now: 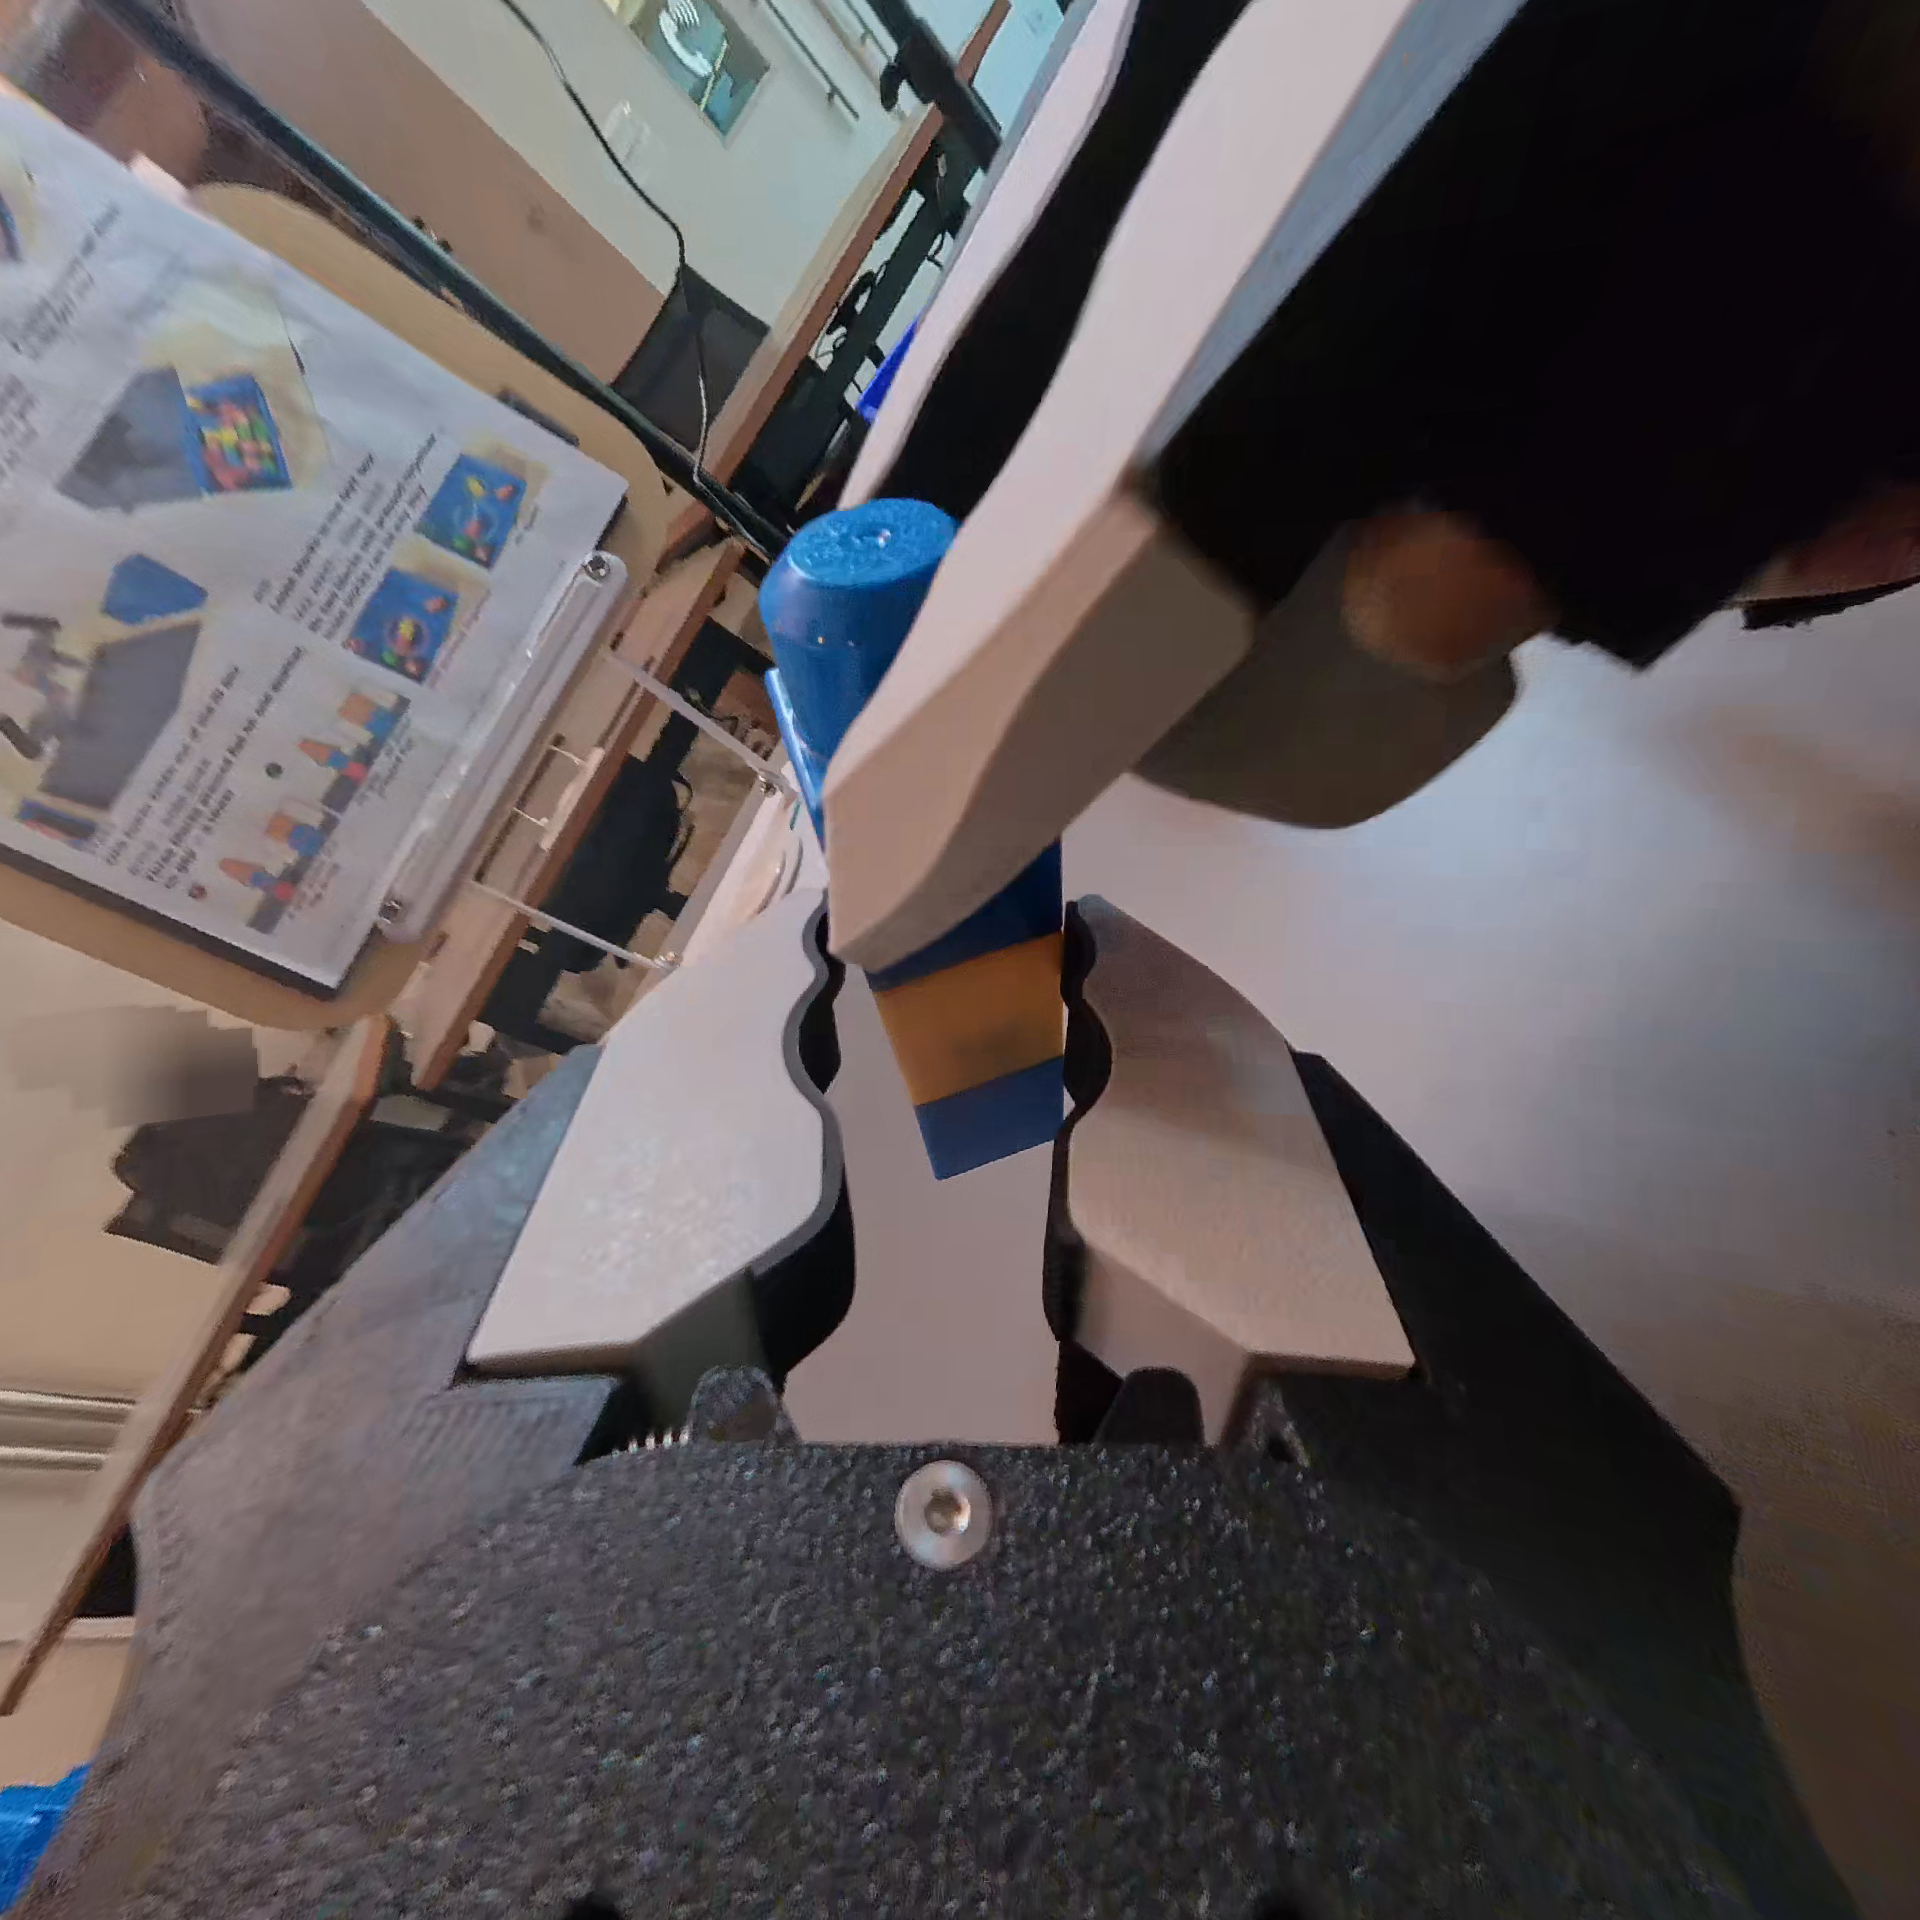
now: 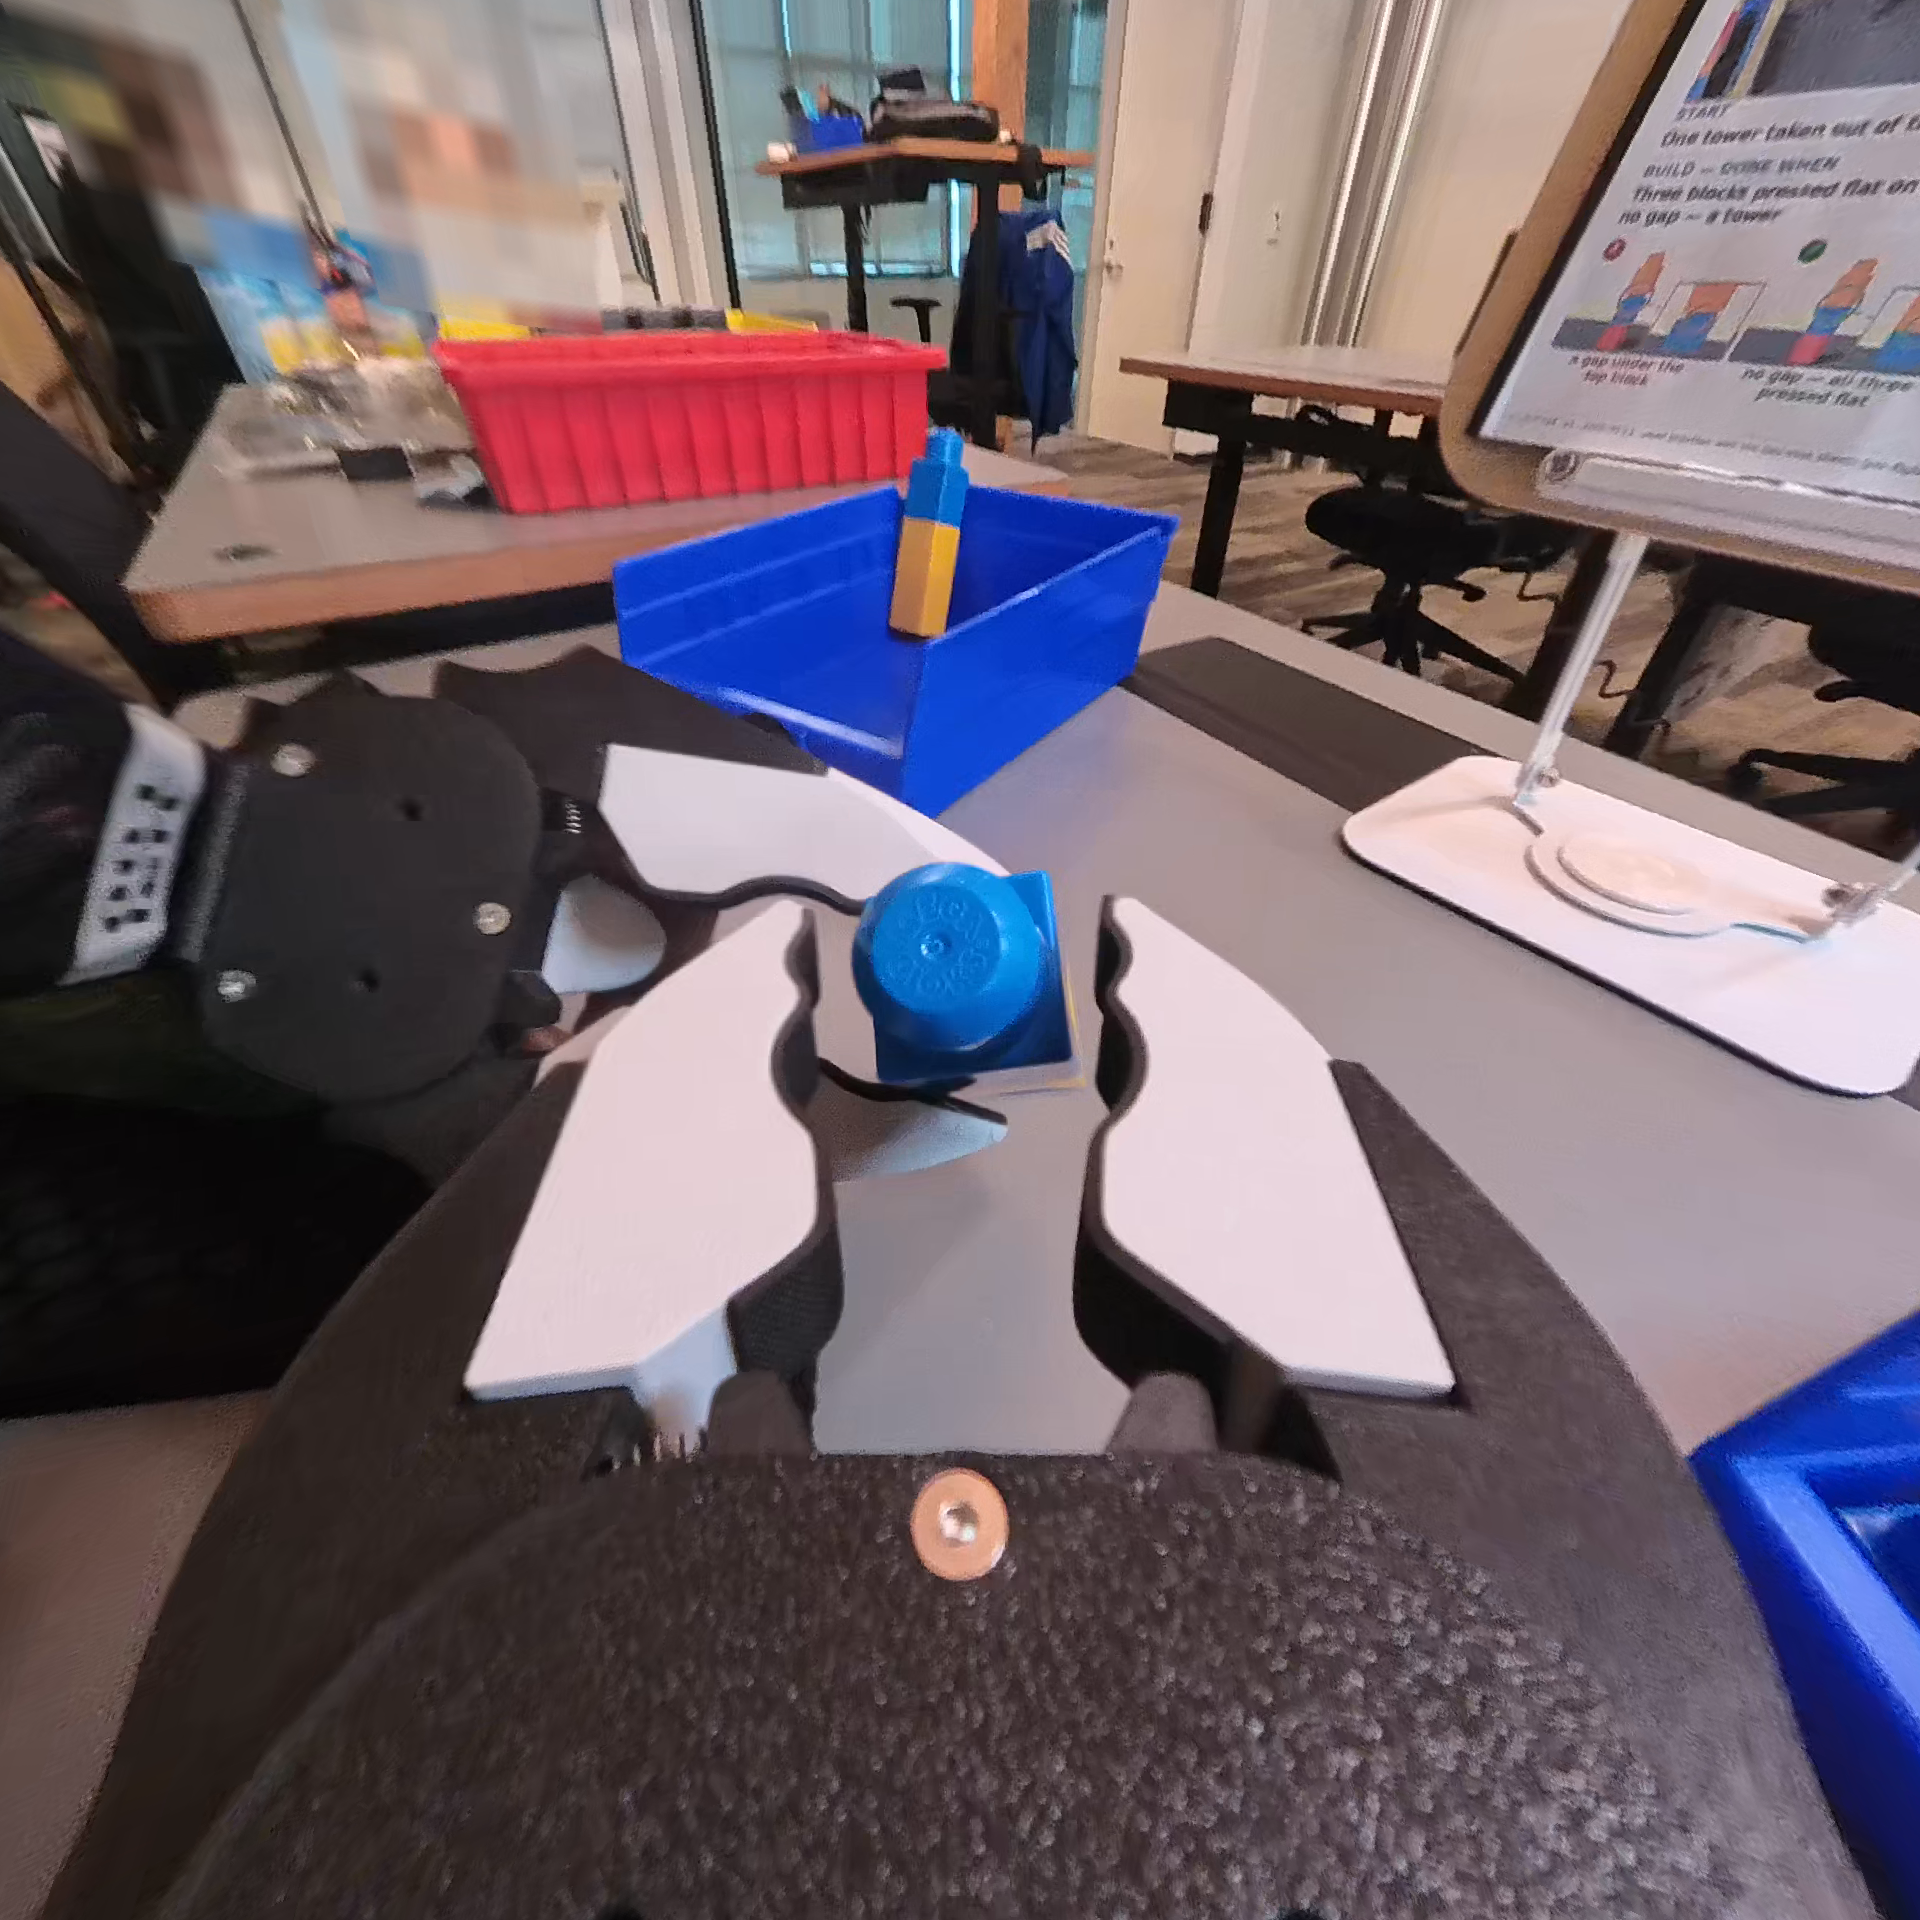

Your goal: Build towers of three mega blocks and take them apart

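A three-block tower, blue on yellow on blue, is held tilted above the grey table. My left gripper is shut on its lower blocks. In the right wrist view the tower's top blue block points its round stud at the camera. My right gripper is open and straddles that top block, with small gaps on both sides. One of the right gripper's fingers covers part of the top block in the left wrist view. The left gripper's fingers reach in from the left.
A second blue and yellow tower leans in a blue bin behind. A red bin sits on a farther table. An instruction board stands on a white base at the right. Another blue bin's corner shows at the lower right. Less than 4 cm separates the two grippers' tips.
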Tool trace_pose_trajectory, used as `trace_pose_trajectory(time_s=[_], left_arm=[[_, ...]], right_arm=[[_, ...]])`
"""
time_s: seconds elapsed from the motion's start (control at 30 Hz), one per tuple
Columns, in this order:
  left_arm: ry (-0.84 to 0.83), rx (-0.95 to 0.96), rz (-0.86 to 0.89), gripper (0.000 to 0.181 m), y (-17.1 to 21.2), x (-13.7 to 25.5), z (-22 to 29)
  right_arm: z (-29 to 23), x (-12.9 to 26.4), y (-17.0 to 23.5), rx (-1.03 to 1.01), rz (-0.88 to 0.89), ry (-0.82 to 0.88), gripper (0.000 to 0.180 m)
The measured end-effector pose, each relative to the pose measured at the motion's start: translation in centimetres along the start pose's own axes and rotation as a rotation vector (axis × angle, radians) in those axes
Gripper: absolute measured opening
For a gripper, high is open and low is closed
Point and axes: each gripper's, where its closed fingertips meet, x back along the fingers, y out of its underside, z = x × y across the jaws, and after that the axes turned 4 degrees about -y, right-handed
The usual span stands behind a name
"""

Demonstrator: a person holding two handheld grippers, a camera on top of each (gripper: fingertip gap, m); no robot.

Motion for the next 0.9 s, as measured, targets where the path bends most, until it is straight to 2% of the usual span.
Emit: trace_pose_trajectory(time_s=[0.03,0.07,0.2,0.23,0.27,0.47,0.57,0.67,0.77,0.9], left_arm=[[-0.013,-0.028,0.001,0.040,-0.1,0.1,0.1],[-0.026,-0.045,0.001,0.040,-0.1,0.1,0.1],[-0.027,-0.030,0.057,0.038,-0.9,0.4,-0.3],[-0.027,-0.038,0.085,0.040,-1.1,0.5,-0.3],[-0.017,-0.042,0.117,0.049,-1.4,0.6,-0.3],[0.246,0.134,0.250,0.065,-2.3,1.6,1.0],[0.398,0.188,0.312,0.071,-2.3,2.5,2.2],[0.513,0.197,0.359,0.067,-2.7,3.5,4.1],[0.576,0.166,0.355,0.041,-2.8,4.2,5.6],[0.597,0.210,0.348,0.039,-3.2,4.5,5.2]], right_arm=[[-0.1,-0.1,0.2,0.014,-0.011,0.006,0.040],[-0.1,0.0,0.3,0.027,-0.011,0.011,0.038],[-0.1,0.4,-0.3,0.022,0.011,0.003,0.037],[0.0,0.6,-0.6,0.018,0.018,-0.006,0.037],[0.1,0.8,-0.7,0.016,0.021,-0.016,0.037],[-1.4,2.7,-0.5,0.138,0.019,-0.240,0.037],[-3.0,3.4,0.1,0.119,0.012,-0.394,0.037],[-4.8,3.7,0.6,0.120,-0.005,-0.507,0.037],[-5.5,3.7,0.7,0.165,-0.006,-0.526,0.037],[-5.5,4.0,0.1,0.158,0.024,-0.535,0.037]])
